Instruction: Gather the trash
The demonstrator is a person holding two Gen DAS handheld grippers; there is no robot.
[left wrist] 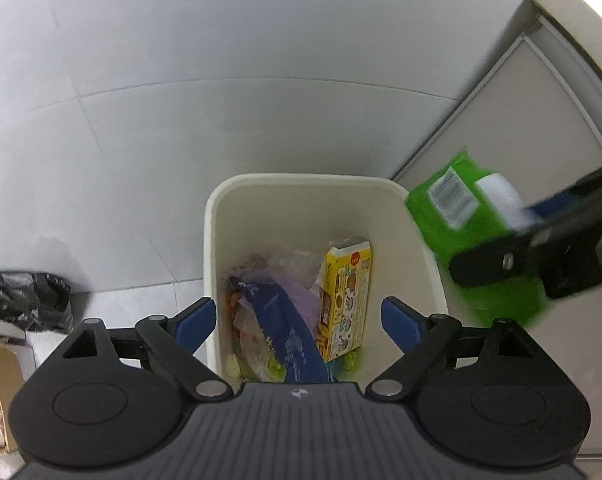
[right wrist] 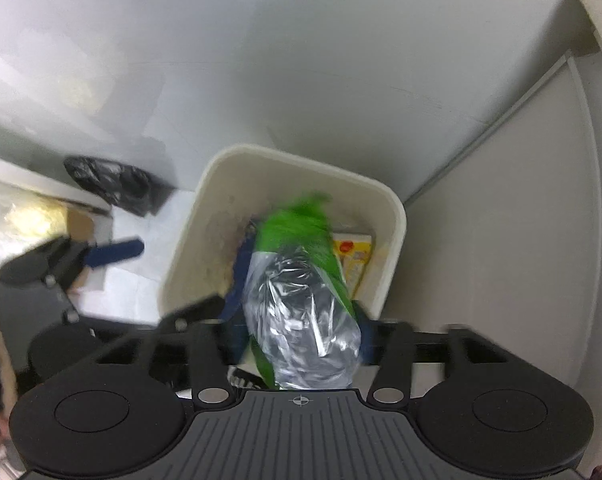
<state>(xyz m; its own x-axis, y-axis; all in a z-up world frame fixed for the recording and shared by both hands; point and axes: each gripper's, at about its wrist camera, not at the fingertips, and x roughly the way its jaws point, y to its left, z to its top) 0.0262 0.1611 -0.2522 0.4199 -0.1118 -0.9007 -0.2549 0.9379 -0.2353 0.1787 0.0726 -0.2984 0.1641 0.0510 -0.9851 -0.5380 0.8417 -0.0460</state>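
The cream trash bin [left wrist: 221,216] stood on the pale tiled floor [left wrist: 141,120], close against a beige cabinet door [left wrist: 541,120] on its right. Inside it lay a yellow printed box [left wrist: 347,300] leaning on the right wall, a dark blue wrapper [left wrist: 289,336] slanting across the middle, and crumpled clear and purple plastic [left wrist: 277,276] beneath them.

The left hand-held gripper [left wrist: 297,320] hung over the bin's near edge with its blue pads spread wide apart and nothing between them.

The right hand-held gripper [right wrist: 301,320] was clenched on a green packet [right wrist: 301,232] with a crinkled silvery-clear end [right wrist: 305,320]. In the right wrist view the packet sat above the bin's opening, covering much of the contents; in the left wrist view the green packet [left wrist: 457,208] showed just outside the bin's right rim, blurred, its white label facing the camera.

To the bin's left, a black plastic bag [right wrist: 109,184] lay on the floor beside a brown cardboard box [right wrist: 77,220], well apart from the bin's rim.
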